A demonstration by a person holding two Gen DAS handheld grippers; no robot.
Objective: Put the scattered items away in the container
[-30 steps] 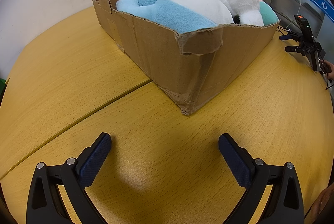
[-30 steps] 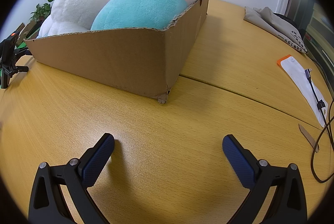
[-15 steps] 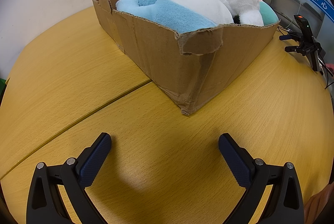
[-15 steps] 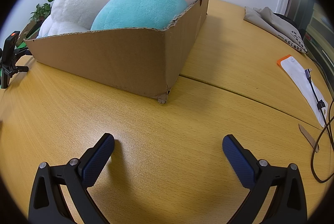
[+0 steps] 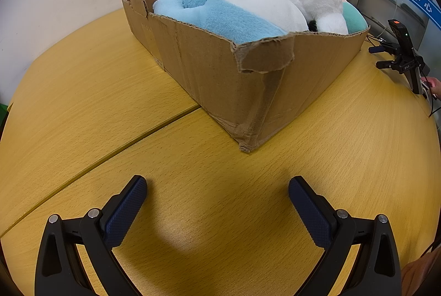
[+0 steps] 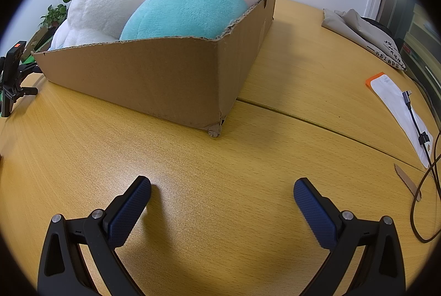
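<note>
Both hand-held grippers, left (image 5: pixel 217 184) and right (image 6: pixel 222 185), are hovering spread, empty, over the surface (image 5: pixel 82 92). Cardboard box (image 5: pixel 220 69) ahead is hiding the lower halves of the plush toys (image 5: pixel 242 6); box floor unseen.

One cardboard box (image 5: pixel 209 69); three plush toys (image 5: pixel 237 6) visible inside; two tools (image 5: pixel 217 184), one per hand.
</note>
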